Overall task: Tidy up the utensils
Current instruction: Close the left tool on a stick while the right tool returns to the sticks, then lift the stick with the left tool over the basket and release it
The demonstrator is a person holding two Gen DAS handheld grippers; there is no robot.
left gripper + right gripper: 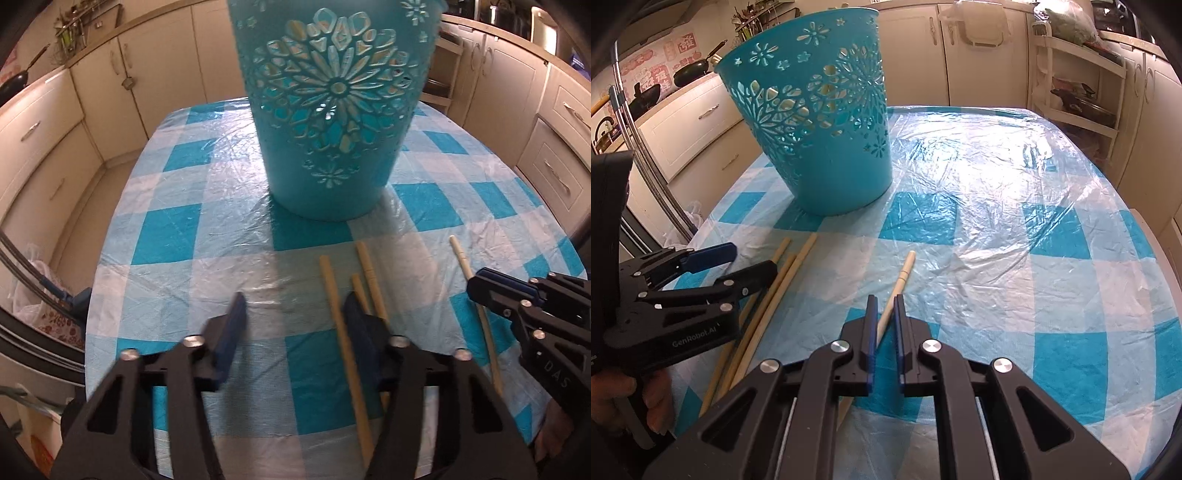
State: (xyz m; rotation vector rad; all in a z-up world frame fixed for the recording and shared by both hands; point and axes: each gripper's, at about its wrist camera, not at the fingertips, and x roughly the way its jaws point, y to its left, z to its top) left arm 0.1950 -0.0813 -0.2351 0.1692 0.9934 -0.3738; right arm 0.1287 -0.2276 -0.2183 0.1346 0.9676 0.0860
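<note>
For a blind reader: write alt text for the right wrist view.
The black right gripper is shut on a pale wooden chopstick lying on the blue-checked tablecloth, before a turquoise perforated plastic basket.

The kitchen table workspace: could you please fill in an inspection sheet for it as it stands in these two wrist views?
Surface: table under a blue-and-white checked cloth with a clear plastic cover, wrinkled.
Job's things: turquoise cut-out basket upright; three chopsticks lying together in front of it; lone chopstick lying apart from them.
Clutter: nothing seen.
Grippers: left gripper open, low over the three chopsticks, one of them between its fingers; right gripper closed on the lone chopstick, which lies on the cloth.
Cables: nothing seen.
Surroundings: cream cabinets, pans on the counter, shelf rack.
</note>
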